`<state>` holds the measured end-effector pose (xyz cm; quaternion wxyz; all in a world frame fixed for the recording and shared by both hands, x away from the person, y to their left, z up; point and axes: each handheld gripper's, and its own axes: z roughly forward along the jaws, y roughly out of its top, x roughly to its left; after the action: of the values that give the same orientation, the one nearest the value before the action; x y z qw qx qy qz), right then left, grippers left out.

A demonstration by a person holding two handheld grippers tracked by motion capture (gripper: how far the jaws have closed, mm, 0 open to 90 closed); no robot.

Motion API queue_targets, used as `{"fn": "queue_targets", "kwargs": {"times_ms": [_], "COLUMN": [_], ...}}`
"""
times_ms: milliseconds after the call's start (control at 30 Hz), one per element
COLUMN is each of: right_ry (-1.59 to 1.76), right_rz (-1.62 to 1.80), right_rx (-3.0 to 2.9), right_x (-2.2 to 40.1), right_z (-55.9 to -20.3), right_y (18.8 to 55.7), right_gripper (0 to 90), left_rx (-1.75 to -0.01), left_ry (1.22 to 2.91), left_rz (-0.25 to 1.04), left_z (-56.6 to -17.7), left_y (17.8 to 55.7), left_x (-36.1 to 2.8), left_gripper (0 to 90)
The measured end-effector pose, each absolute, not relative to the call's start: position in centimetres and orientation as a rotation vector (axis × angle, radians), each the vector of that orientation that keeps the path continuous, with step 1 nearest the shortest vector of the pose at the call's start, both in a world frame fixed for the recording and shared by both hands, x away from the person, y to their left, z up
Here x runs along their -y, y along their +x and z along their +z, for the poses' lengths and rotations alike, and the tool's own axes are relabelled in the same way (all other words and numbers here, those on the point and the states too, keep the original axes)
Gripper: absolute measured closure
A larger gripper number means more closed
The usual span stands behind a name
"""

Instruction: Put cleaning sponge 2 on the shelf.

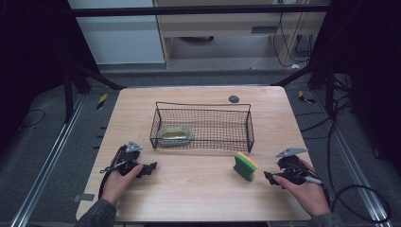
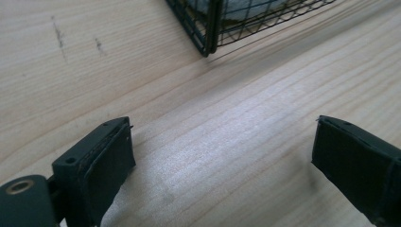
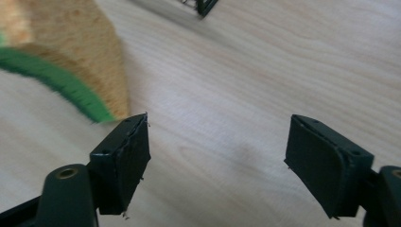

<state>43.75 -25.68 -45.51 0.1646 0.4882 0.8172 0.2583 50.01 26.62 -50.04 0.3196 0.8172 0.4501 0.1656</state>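
- The sponge (image 1: 245, 166) stands on the bench (image 1: 198, 198), just left of the right tool (image 1: 270, 177), well apart from the left tool (image 1: 150, 168).
- Both tools gape wide, holding nothing.
- One sponge; one wire basket (image 1: 203, 124) holding one greenish dish (image 1: 175, 135).

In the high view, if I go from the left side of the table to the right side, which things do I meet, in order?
Left gripper → wire basket, with a clear container at its left end → green and yellow sponge → right gripper. The small dark round spot near the far edge lies above the basket, so I leave it out.
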Motion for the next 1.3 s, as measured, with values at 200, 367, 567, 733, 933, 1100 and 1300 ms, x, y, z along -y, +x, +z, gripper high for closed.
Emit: {"fn": "queue_targets", "kwargs": {"times_ms": [200,367,567,733,933,1100,1300], "right_ry": [1.442,1.402,1.326,1.278,1.228,1.205,1.167], "right_rz": [0.73,0.721,0.724,0.722,0.728,0.749,0.704], "right_rx": [-2.369,-2.388,-2.426,-2.441,-2.455,-2.488,-2.549], "right_x": [25.3,24.4,23.0,21.9,20.7,19.0,16.8], "right_z": [-44.6,-43.3,-40.9,-39.1,-38.1,-37.4,-37.8], "right_y": [42.9,42.0,41.3,41.2,41.8,42.7,44.1], "right_gripper": [17.5,18.2,22.5,23.0,23.5,24.3,26.7], "left_rx": [-1.16,-1.153,-1.139,-1.137,-1.136,-1.129,-1.125], "left_ry": [2.17,2.144,2.122,2.123,2.124,2.127,2.129], "left_rz": [0.482,0.493,0.496,0.496,0.497,0.494,0.492], "left_z": [-50.3,-50.6,-50.9,-50.9,-50.9,-50.9,-50.9], "left_y": [50.0,50.0,50.1,50.1,50.2,50.2,50.2], "left_x": [-26.3,-26.3,-26.4,-26.4,-26.4,-26.4,-26.5], "left_gripper": [3.7,0.3,0.0,0.0,0.0,0.0,0.0]}}
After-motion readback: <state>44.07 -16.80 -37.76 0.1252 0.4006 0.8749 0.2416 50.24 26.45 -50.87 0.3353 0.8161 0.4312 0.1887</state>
